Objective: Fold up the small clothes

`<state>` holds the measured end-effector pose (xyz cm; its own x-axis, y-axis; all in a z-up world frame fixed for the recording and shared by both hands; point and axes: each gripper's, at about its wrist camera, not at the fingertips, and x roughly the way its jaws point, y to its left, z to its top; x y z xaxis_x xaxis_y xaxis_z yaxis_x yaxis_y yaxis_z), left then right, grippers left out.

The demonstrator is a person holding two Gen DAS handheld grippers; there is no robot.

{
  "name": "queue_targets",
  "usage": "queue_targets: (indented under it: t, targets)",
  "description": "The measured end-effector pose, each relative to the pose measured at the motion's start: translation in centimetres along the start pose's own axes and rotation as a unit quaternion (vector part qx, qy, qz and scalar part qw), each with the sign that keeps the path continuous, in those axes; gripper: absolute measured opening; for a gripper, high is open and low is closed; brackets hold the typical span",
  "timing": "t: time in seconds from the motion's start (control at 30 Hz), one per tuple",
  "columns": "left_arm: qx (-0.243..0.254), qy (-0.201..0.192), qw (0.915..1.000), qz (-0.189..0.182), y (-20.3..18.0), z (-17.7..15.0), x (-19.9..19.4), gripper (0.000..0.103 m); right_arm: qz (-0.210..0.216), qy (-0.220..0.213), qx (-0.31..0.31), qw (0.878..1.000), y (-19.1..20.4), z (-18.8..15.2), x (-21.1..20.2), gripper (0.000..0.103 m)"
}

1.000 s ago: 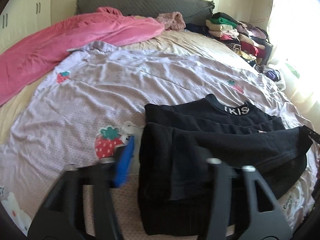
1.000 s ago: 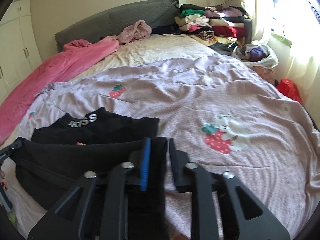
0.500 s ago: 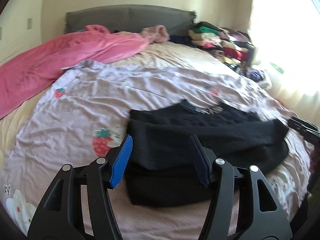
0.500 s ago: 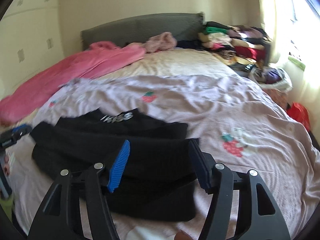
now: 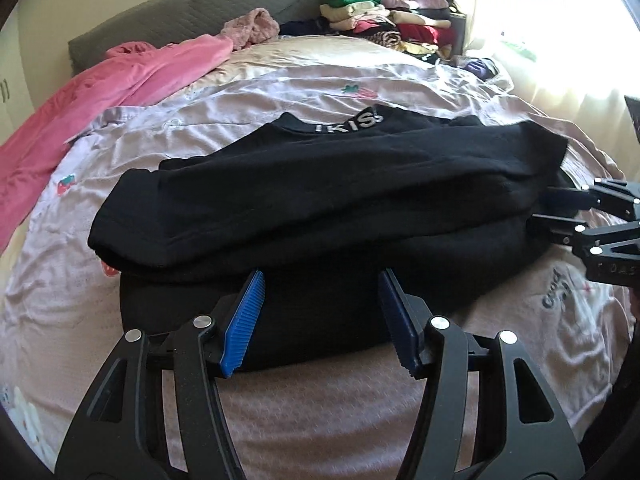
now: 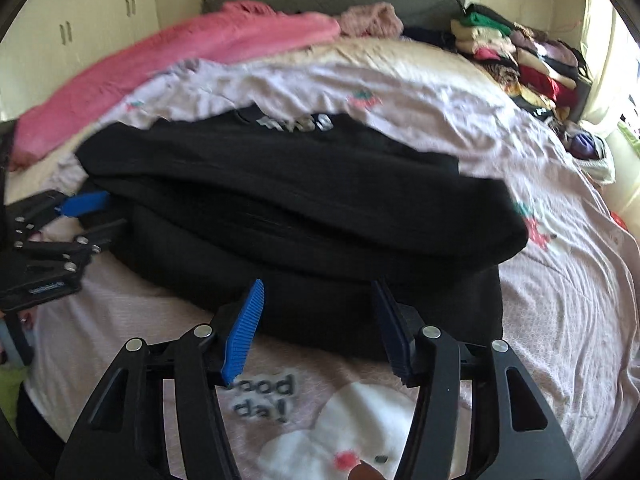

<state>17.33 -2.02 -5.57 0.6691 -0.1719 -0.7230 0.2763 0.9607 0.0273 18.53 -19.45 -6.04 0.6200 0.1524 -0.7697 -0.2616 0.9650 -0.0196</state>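
Both claws had let go of the black top (image 5: pixel 328 184); left gripper (image 5: pixel 320 316) stood wide and empty, right gripper (image 6: pixel 316 320) empty, closing slightly. Top lay folded mid-bed (image 5: pixel 280 84), near edge—next fold due.

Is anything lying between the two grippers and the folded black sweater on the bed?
Nothing visible does. The left gripper and the right gripper both hang right at the near edge of the folded black sweater, pads apart and gripping nothing; the right jaws are closing. Only the lilac strawberry-print bedspread lies around it.
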Motion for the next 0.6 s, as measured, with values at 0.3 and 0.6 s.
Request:
queue_targets:
  t: [0.3,0.6]
  targets:
    - [-0.015,-0.007,0.9997,0.018,1.8,2.4,1.6,0.051,-0.013,-0.010,-0.003,1.000,-1.5,2.9,1.8,0.053]
    - [-0.035,0.018,0.9987,0.034,4.6,5.8,4.8,0.053,-0.033,-0.016,-0.008,0.999,-2.4,7.9,4.9,0.053]
